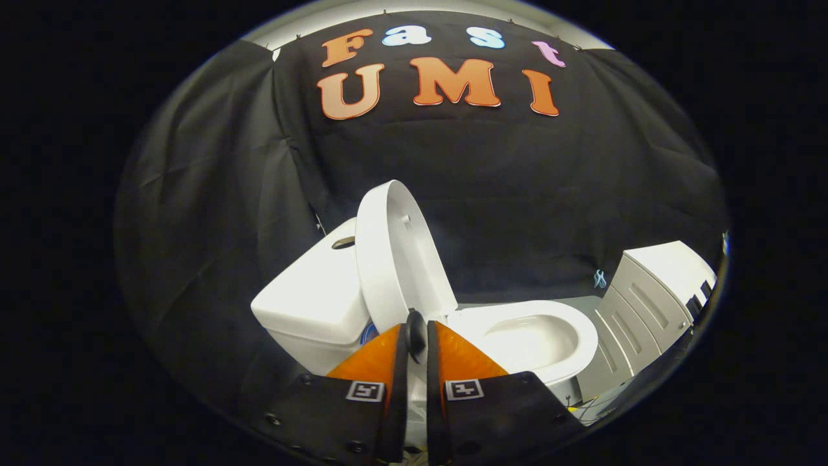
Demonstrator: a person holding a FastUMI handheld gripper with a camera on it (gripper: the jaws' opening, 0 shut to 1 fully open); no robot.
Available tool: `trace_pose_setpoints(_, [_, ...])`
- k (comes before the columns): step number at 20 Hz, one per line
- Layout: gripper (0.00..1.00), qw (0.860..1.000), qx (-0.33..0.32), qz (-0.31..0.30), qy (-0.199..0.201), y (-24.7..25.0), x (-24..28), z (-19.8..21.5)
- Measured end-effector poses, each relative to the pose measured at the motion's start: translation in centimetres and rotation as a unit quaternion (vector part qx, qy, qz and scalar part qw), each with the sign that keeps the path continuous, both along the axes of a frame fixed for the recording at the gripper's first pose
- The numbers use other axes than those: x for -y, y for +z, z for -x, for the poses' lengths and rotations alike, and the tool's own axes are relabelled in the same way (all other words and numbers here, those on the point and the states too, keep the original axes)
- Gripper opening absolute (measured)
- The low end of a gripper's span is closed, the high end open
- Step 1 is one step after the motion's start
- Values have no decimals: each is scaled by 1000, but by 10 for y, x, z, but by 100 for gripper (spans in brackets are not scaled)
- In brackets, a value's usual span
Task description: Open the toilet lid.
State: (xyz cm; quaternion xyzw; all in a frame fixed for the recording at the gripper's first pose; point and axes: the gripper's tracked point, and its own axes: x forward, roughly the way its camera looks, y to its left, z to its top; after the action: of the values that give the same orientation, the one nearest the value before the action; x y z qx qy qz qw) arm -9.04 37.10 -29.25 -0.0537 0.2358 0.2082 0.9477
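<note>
While your gripper (416,336) sits nearly clenched, fingers a slit apart and grasping nothing, the toilet lid (394,252) stands upright just beyond the tips; tank (310,304) behind-left, open bowl (530,336) ahead-right, cabinet (647,304) further right.

White toilet lid (394,252), tank (310,304) and bowl (550,336); pale grey cabinet (647,304) at right; black cloth wall (517,194) behind.

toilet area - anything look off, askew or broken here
Nothing stands out. The toilet lid stands raised against the tank, the bowl is open and looks clean, and the white cabinet beside it sits square. The gripper has its fingers nearly together, holding nothing.
</note>
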Motion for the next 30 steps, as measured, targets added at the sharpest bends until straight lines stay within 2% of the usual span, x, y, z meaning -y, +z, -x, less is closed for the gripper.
trace_pose_setpoints(2, [37, 1000, 6, -18, 1, 15, 2, -3])
trace_pose_setpoints(3, [40, 1000, 9, -23, -1, 21, 5, -5])
trace_pose_setpoints(4, [50, 1000, 12, -28, -3, 27, 8, -6])
trace_pose_setpoints(7, [68, 999, 30, -40, -11, 51, 19, -18])
trace_pose_setpoints(10, [77, 997, 44, -55, -27, 76, 33, -31])
trace_pose_setpoints(14, [97, 993, 83, -67, -51, 120, 56, -50])
trace_pose_setpoints(22, [97, 988, 126, -42, -80, 165, 105, -83])
trace_pose_setpoints(30, [97, 985, 117, -30, -121, 145, 154, -119])
